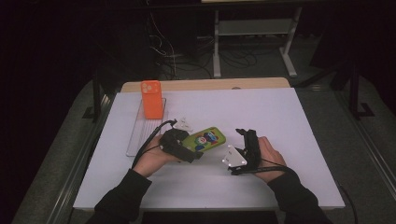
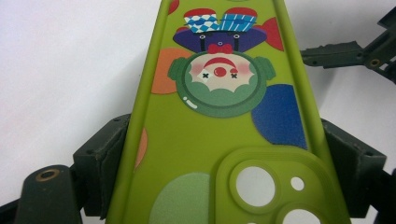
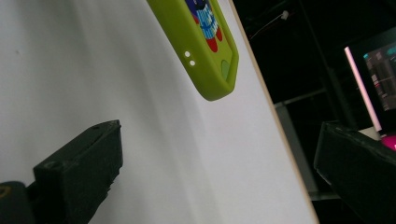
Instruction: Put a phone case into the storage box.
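Observation:
A green phone case (image 1: pixel 205 139) printed with a cartoon clown sits in my left gripper (image 1: pixel 194 151), just above the white table (image 1: pixel 280 112). The jaws press on both long edges of the case (image 2: pixel 224 130) near its camera cut-outs. My right gripper (image 1: pixel 245 137) rests to the right of the case, tipped on its side, with its jaws standing wide and nothing between them. In the right gripper view the case's far end (image 3: pixel 205 51) hangs ahead of the open gripper (image 3: pixel 224 163). An orange phone case (image 1: pixel 151 99) stands upright at the back left.
A clear tray (image 1: pixel 140 135) lies under the orange case at the table's left. Beyond the table's far wooden edge (image 1: pixel 205 85) are dark floor, cables and a white desk frame (image 1: pixel 254 32). A lit screen (image 3: pixel 380 70) glows in the right gripper view.

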The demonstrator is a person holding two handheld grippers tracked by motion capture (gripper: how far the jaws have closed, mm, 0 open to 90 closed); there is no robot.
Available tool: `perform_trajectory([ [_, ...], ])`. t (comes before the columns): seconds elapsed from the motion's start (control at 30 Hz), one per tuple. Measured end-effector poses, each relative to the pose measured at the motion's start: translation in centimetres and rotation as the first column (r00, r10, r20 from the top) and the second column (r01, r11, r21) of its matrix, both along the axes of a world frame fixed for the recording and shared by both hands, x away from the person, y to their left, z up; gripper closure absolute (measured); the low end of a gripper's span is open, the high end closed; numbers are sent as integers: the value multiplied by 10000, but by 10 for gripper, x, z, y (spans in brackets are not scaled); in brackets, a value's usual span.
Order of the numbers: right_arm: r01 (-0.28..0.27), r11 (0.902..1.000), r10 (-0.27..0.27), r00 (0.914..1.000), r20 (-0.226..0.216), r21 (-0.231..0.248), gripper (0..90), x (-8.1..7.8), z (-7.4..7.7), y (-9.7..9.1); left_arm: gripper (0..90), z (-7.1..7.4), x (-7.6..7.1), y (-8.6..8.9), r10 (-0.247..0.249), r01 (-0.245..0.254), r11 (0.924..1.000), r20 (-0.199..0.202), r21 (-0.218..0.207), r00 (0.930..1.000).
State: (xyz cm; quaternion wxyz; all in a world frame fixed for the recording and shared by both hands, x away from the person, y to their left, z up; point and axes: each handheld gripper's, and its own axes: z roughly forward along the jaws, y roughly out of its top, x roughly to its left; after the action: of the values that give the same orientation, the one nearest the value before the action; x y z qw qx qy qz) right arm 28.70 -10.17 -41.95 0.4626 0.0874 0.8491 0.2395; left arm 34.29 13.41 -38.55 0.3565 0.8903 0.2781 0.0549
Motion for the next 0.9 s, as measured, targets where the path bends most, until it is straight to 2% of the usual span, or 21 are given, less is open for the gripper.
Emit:
perform_trajectory([
  [0.07, -84, 9998, 88, 9997, 212, -198, 3, -1, -1, 2, 151, 0, -1, 0, 23, -23, 10000, -49, 3, 10000],
  [0.1, -225, 9988, 245, 9986, 476, -435, 3, -1, -1, 2, 152, 0, 0, 0, -6, 7, 10000, -32, 45, 10000],
  [0.13, -257, 9985, 279, 9985, 465, -474, 3, -2, -1, 3, 151, 1, 0, 1, -119, 120, 9998, -15, 183, 9999],
  [0.17, -260, 9981, 289, 9983, 508, -557, 3, -3, -2, 4, 151, 0, 0, 0, -9, 9, 10000, -28, 49, 10000],
  [0.23, -347, 9937, 426, 9965, 726, -1062, 3, -4, -2, 6, 151, 0, 0, 0, 3, -3, 10000, -41, 61, 10000],
  [0.3, -427, 9904, 549, 9944, 903, -1315, 3, -5, -3, 7, 151, 0, 0, 0, 15, -15, 10000, -56, 47, 10000],
  [0.33, -464, 9897, 595, 9938, 939, -1356, 3, -5, -3, 8, 151, 0, 0, 0, 5, -5, 10000, -62, 48, 10000],
  [0.4, -438, 9918, 579, 9915, 1161, -1200, 4, -6, -4, 10, 152, 1, 1, 1, -233, 235, 9992, -49, 314, 9997],
  [0.47, -514, 9922, 666, 9887, 1344, -1139, 6, -6, -4, 12, 151, -1, 0, -1, -17, 17, 10000, -107, -7, 9999],
  [0.53, -543, 9910, 722, 9864, 1479, -1220, 6, -7, -4, 14, 151, -1, -1, -2, -11, 11, 10000, -88, -6, 10000],
  [0.57, -537, 9905, 741, 9840, 1619, -1270, 6, -7, -4, 15, 151, 0, -1, -2, -151, 152, 9998, -93, 143, 9998],
  [0.63, -619, 9880, 856, 9821, 1681, -1413, 7, -6, -5, 17, 151, -1, -1, -3, -72, 72, 10000, -108, 16, 9999],
  [0.87, -684, 9845, 1012, 9737, 2041, -1617, 63, -5, -10, 25, 151, -1, 0, -3, -250, 250, 9993, -13, 291, 9997],
  [0.9, -595, 9857, 907, 9758, 1988, -1579, 70, -6, -11, 27, 151, -1, 0, -3, -268, 268, 9992, -4, 306, 9996],
])
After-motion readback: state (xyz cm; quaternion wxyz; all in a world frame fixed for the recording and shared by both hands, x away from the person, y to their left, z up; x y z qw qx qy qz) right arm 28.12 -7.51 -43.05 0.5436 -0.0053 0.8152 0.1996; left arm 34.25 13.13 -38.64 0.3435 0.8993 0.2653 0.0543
